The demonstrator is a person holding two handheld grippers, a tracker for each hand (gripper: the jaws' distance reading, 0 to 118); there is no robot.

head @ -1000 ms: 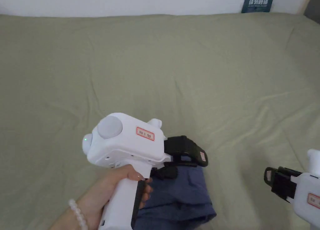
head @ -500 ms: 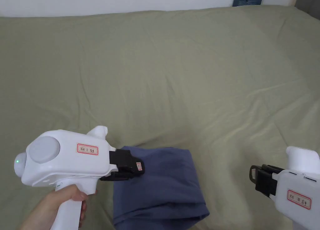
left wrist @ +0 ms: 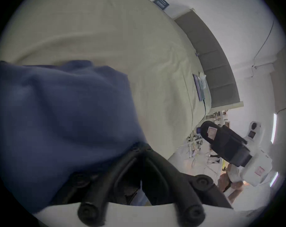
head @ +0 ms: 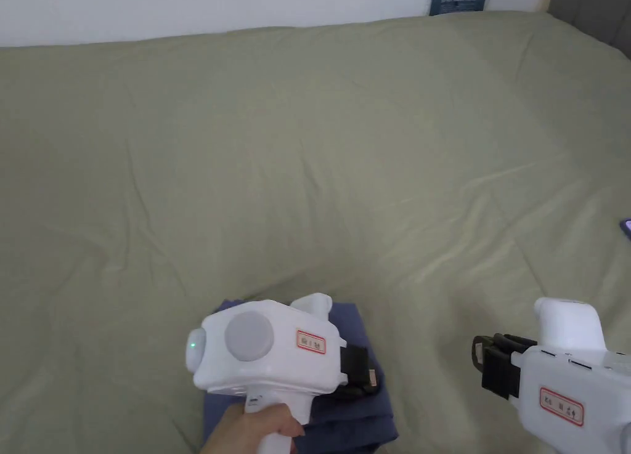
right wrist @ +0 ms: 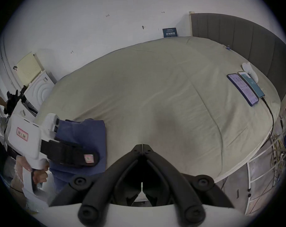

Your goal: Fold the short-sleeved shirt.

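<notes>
Head view: since half a second ago the left gripper (head: 368,375) has swung right over the folded blue shirt (head: 363,412) at 6 o'clock on the wrinkled olive bedsheet (head: 320,166); its grip can't be made out. The right gripper (head: 477,353) idles at 4 o'clock.

Left gripper view: soft shirt cloth (left wrist: 60,116) drapes over the jaws.

Right gripper view: the right gripper's (right wrist: 142,146) jaws meet, empty.

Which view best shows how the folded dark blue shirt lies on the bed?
The right gripper view: the folded dark blue shirt lies compact on the green bedsheet, partly behind the left gripper. The head view mostly hides it; the left gripper view shows a blurred close-up.
</notes>
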